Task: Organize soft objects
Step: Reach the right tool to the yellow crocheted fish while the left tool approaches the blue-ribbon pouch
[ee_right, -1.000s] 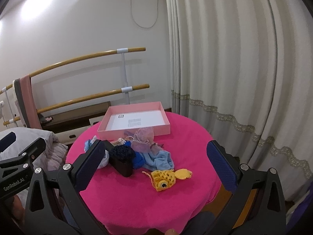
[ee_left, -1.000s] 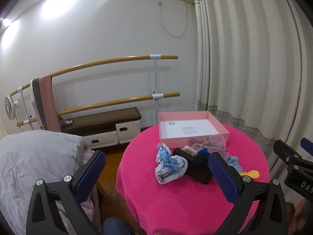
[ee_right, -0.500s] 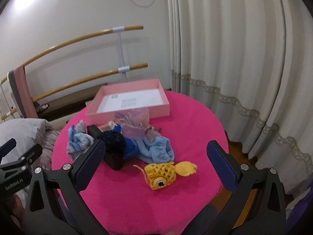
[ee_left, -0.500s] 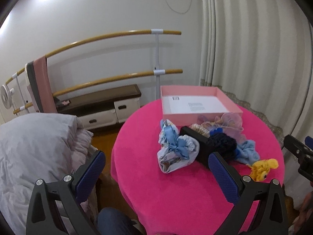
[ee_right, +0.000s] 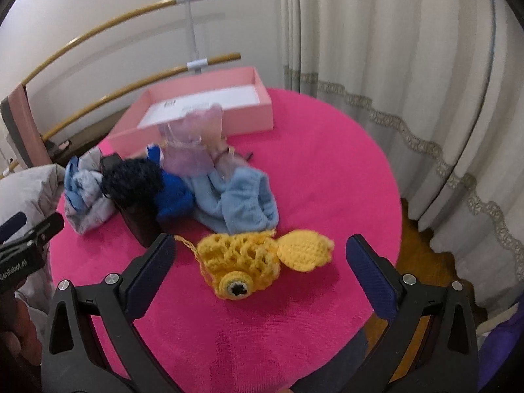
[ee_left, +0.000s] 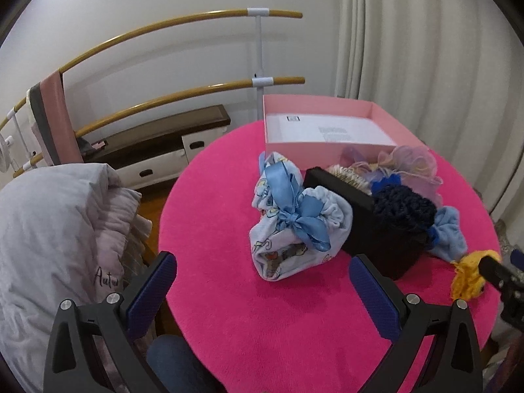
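Observation:
A round table under a pink cloth [ee_left: 229,294] carries a heap of soft things. A pale printed pouch with a blue ribbon bow [ee_left: 294,226] lies just beyond my left gripper [ee_left: 262,290], which is open and empty. A yellow crocheted fish [ee_right: 258,262] lies just ahead of the open, empty right gripper [ee_right: 260,271], in line with its gap. Behind it are a light blue cloth [ee_right: 235,199], a dark navy knit piece [ee_right: 131,178] on a black box [ee_left: 370,229], and a sheer lilac scrunchie [ee_right: 193,144]. An open pink box [ee_left: 327,127] stands at the back.
A grey duvet [ee_left: 42,245] lies on a bed left of the table. Wooden barre rails [ee_left: 183,23] and a low cabinet [ee_left: 170,144] line the white wall. Cream curtains [ee_right: 393,65] hang to the right, close to the table's edge.
Both grippers have tilted down and moved closer to the table. The ribbon pouch and the yellow fish now lie much nearer the fingertips. Nothing on the table has moved.

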Available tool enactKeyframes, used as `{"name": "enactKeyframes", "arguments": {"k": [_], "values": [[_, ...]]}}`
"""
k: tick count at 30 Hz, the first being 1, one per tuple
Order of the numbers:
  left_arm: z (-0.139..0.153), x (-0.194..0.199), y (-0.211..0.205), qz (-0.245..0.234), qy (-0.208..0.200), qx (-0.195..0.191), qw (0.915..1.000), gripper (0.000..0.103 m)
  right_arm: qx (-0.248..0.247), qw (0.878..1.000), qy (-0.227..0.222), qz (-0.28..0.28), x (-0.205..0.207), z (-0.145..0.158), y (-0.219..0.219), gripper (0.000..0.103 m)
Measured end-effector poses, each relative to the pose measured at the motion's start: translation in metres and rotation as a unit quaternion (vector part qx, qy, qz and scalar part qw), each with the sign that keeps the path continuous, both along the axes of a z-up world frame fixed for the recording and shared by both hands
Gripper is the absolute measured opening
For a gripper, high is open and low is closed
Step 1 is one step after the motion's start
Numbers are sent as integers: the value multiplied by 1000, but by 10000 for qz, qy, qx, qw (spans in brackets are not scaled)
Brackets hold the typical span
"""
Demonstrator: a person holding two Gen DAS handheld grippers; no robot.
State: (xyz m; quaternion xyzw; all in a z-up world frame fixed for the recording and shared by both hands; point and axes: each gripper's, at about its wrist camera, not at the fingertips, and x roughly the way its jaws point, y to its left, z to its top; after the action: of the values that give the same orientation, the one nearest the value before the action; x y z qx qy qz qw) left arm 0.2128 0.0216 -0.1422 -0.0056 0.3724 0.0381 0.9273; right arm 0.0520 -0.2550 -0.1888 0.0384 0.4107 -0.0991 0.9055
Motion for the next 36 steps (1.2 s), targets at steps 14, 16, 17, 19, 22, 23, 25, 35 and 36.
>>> {"name": "enactKeyframes", "arguments": {"k": [14,16,17,19,22,23,25,35,36], "values": [[-41,67,-3,31,134,116,9998,103,67,9989,442,133,22,-34,-2,75],[-45,74,-5,-11,99,57,9999,103,82,9986,501,154,23,-38,-4,73],[-45,77,-4,-15,65,22,10000,103,63,9985,517,159,23,-39,-4,72],[-46,81,-1,-18,-11,-41,10000,103,73,9986,502,165,24,-39,-4,72],[-47,87,3,-73,-57,-101,9999,103,113,9987,468,185,25,-37,-4,74],[-46,86,4,-86,-58,-87,9999,103,112,9987,457,197,25,-36,-3,75],[-45,83,4,-123,-119,33,9998,103,96,9986,462,217,26,-36,-1,77],[-49,89,-11,-361,-70,222,9991,103,110,9987,454,196,29,-37,0,80],[-52,92,-9,-331,-96,164,9993,103,121,9988,427,182,29,-37,0,78]]}}
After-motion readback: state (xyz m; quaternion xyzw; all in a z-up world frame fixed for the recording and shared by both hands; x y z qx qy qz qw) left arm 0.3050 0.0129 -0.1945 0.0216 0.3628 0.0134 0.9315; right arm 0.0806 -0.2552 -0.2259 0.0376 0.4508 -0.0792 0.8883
